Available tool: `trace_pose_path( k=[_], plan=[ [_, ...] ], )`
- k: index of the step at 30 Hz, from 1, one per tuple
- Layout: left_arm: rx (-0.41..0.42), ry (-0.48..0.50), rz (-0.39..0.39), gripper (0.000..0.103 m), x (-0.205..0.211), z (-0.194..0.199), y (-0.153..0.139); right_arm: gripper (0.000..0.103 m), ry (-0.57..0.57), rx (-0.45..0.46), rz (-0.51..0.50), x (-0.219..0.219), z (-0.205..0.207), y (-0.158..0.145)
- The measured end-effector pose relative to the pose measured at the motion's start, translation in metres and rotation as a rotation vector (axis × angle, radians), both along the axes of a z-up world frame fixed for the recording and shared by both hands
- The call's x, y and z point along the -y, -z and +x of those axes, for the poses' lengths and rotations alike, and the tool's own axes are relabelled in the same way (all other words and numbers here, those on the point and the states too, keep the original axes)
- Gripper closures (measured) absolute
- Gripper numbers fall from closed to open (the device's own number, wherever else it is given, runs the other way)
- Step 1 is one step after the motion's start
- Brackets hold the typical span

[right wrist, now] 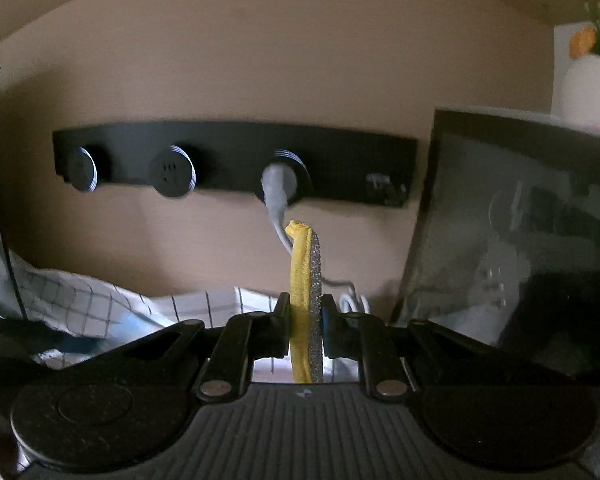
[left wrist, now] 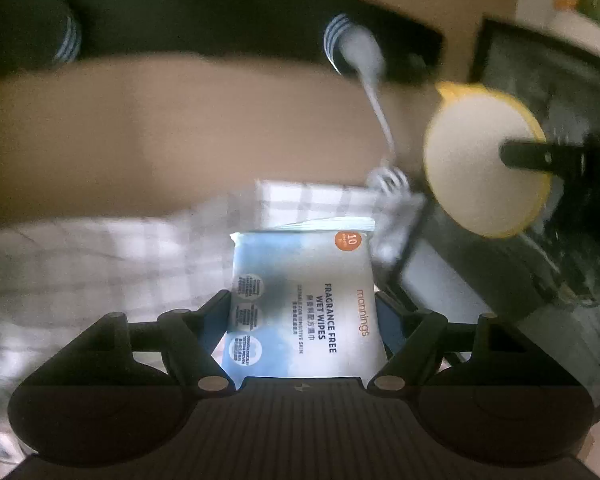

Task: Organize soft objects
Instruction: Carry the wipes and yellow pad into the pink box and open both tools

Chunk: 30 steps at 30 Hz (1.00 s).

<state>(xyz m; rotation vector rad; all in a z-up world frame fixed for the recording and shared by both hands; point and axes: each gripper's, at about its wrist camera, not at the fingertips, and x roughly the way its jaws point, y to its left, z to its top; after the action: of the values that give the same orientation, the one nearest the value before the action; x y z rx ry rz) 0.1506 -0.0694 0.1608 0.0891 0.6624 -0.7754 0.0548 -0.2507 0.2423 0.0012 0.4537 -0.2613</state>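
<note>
**Both grippers loaded, nothing yet put away**

The left gripper (left wrist: 304, 320) pinches a pack of wet wipes (left wrist: 304, 300), its fingers pressed against the pack's two sides; the pack stands lengthwise between them, reaching toward 12 o'clock over a white checked cloth (left wrist: 100, 256). The right gripper (right wrist: 306, 320) is squeezed onto a round yellow sponge pad (right wrist: 305, 280), seen edge-on in its own camera, yellow fabric on one face and grey foam on the other. From the left wrist view the same pad (left wrist: 480, 160) shows as a pale disc with a yellow rim at 2 o'clock.

As a judgement, the task sits mid-way: two soft items are lifted, neither is set down, and no destination container can be made out.

The pack reads "mannings", "FRAGRANCE FREE WET WIPES", with an orange circle marked "10"; the smaller print is too fine to read.

On the wall at 12 o'clock runs a black socket strip (right wrist: 228, 160) with a grey plug (right wrist: 278, 184) in it.
</note>
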Motion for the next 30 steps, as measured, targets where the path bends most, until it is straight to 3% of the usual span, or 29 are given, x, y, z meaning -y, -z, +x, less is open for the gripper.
trace_pose_path(
  k=[7,11,13,17,20,25,30],
  plan=[
    [-0.068,-0.064,-0.073,0.022,0.036,0.011,0.062,0.089,-0.023,-0.061,0.026,0.004,0.007,0.024],
    [-0.103,-0.109,-0.003,0.022,0.045,0.019,0.100,0.089,-0.036,-0.087,0.016,-0.005,0.006,0.034],
    [-0.113,-0.115,-0.078,0.022,0.037,0.021,0.105,0.089,-0.038,-0.101,0.030,-0.004,0.007,0.041],
    [-0.093,-0.185,-0.232,0.022,0.015,0.026,0.079,0.088,-0.031,-0.124,0.059,-0.001,0.008,0.054],
    [-0.065,-0.199,-0.277,0.022,-0.003,0.025,0.050,0.088,-0.044,-0.125,0.141,0.005,0.009,0.062],
    [0.004,-0.199,-0.252,0.022,-0.041,0.005,0.012,0.088,-0.132,-0.152,0.331,0.000,0.021,0.084],
    [0.021,-0.240,-0.155,0.022,-0.099,-0.032,0.012,0.088,-0.222,-0.208,0.439,-0.015,0.050,0.118]
  ],
)
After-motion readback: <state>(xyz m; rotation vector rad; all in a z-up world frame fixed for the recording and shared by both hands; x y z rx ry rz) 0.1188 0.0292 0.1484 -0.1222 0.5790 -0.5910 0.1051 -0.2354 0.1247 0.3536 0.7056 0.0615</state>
